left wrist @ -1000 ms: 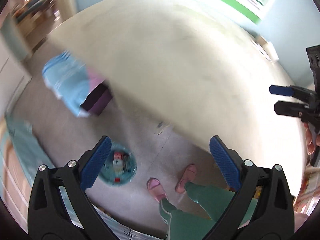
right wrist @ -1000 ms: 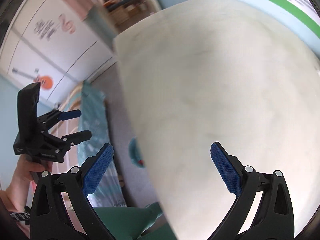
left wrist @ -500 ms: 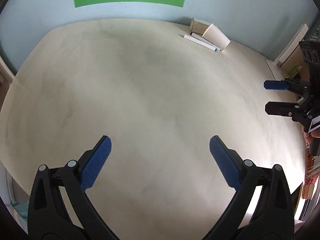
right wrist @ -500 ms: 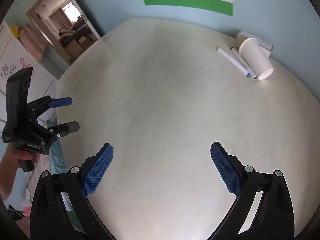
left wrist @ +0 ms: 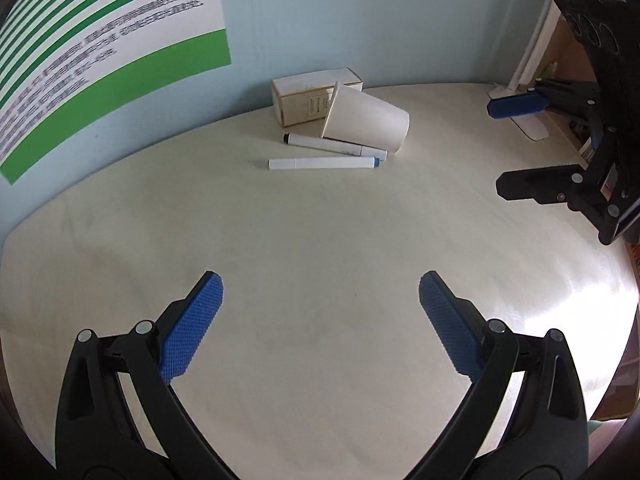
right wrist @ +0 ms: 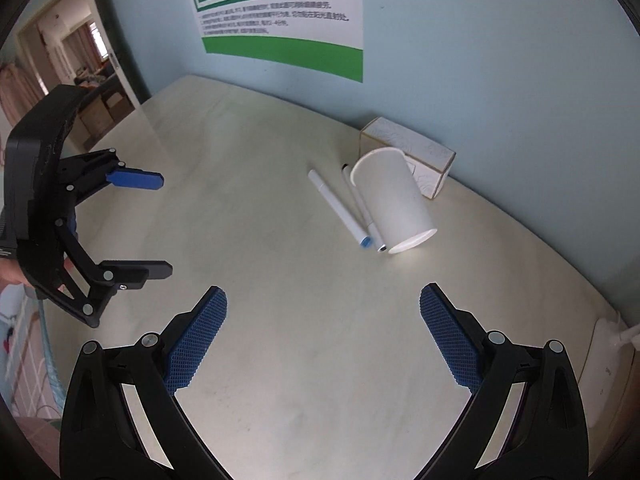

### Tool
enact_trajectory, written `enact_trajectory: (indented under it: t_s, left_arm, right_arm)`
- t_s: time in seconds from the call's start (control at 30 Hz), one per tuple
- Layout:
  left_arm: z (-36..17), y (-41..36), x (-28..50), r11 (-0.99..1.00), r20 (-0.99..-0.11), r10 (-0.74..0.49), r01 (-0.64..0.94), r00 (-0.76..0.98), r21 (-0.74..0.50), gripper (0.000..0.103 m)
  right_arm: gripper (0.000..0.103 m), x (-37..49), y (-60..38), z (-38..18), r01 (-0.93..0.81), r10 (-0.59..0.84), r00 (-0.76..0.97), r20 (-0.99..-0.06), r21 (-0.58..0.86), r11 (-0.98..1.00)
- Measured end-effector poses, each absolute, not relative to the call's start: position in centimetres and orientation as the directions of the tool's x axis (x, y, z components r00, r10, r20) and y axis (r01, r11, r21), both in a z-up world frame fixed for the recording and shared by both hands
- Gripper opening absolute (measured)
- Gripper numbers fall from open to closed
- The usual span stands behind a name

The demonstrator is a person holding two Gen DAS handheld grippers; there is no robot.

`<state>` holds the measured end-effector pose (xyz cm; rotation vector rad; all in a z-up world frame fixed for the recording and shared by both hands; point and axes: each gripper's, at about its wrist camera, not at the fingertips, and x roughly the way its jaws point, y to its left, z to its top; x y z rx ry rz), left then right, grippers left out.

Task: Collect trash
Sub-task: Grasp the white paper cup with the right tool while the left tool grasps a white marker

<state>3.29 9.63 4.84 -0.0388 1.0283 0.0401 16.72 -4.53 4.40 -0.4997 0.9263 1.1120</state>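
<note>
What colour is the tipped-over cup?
White: the cup shows best in the right wrist view.

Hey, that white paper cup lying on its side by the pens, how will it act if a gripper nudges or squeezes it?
The paper cup lies on its side, so it probably rolls in a curve. Thin-walled and seemingly empty, it likely crushes under a firm squeeze.

Paper cup (right wrist: 394, 200) lies tipped beside two markers (right wrist: 339, 209).

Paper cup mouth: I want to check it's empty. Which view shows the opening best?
The right wrist view: the tipped paper cup turns its open rim toward that camera, though the inside stays hidden. The left wrist view shows the paper cup from its base side.
</note>
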Motion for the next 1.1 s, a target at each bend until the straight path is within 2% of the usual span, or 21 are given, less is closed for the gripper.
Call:
enact_trajectory:
  t_s: [0.33, 0.4, 0.43, 0.47, 0.5, 0.77, 0.83, 0.93, 0.97, 1.0, 1.1]
  left_arm:
    - [0.6, 12.4, 12.8, 0.989, -0.873, -0.057, 0.149, 0.484, 0.018, 0.096]
    - [-0.3, 12.8, 14.2, 0.986, -0.875, -0.071, 0.169, 0.48, 0.012, 0.096]
    - [-0.8, 12.9, 14.9, 0.984, -0.878, -0.081, 0.176, 0.472, 0.004, 0.096]
    - [-1.2, 13.0, 15.5, 0.984, -0.879, -0.088, 0.18, 0.468, -0.002, 0.096]
    - [-1.6, 13.1, 16.1, 0.982, -0.879, -0.102, 0.19, 0.466, -0.013, 0.096]
    - [-3.6, 12.5, 17.8, 0.965, -0.879, -0.153, 0.262, 0.451, -0.033, 0.095]
    - [-4.0, 12.1, 17.8, 0.964, -0.882, -0.112, 0.267, 0.459, 0.017, 0.097]
    - [-3.9, 12.2, 17.9, 0.965, -0.872, -0.145, 0.262, 0.467, -0.02, 0.092]
    - [-3.7, 12.1, 17.8, 0.963, -0.867, -0.151, 0.267, 0.474, -0.021, 0.082]
    - [-3.5, 11.8, 17.8, 0.959, -0.863, -0.156, 0.284, 0.481, -0.015, 0.064]
    - [-3.1, 11.2, 17.9, 0.952, -0.872, -0.164, 0.306, 0.46, -0.017, 0.048]
  right_arm:
    - [0.094, 23.5, -0.4, 0.8, -0.891, 0.503, 0.182, -0.845, 0.074, 0.448]
    - [0.091, 24.3, 0.0, 0.2, -0.891, 0.495, 0.18, -0.85, 0.072, 0.448]
    - [0.085, 24.7, 0.2, -0.1, -0.891, 0.493, 0.179, -0.852, 0.073, 0.449]
    - [0.073, 25.1, 0.3, -0.4, -0.89, 0.487, 0.176, -0.855, 0.074, 0.451]
    - [0.071, 25.5, 0.5, -0.8, -0.889, 0.481, 0.167, -0.861, 0.079, 0.451]
    - [0.069, 27.0, 1.2, -2.2, -0.894, 0.476, 0.15, -0.866, 0.086, 0.439]
    - [0.069, 27.3, 1.3, -2.5, -0.895, 0.48, 0.142, -0.866, 0.095, 0.436]
    - [0.067, 27.5, 1.8, -3.0, -0.894, 0.476, 0.124, -0.871, 0.11, 0.435]
    - [0.067, 27.5, 1.8, -3.1, -0.894, 0.477, 0.119, -0.871, 0.116, 0.434]
    - [0.067, 27.5, 1.9, -3.1, -0.894, 0.48, 0.118, -0.869, 0.118, 0.433]
    - [0.064, 27.4, 2.1, -3.1, -0.895, 0.487, 0.106, -0.867, 0.13, 0.426]
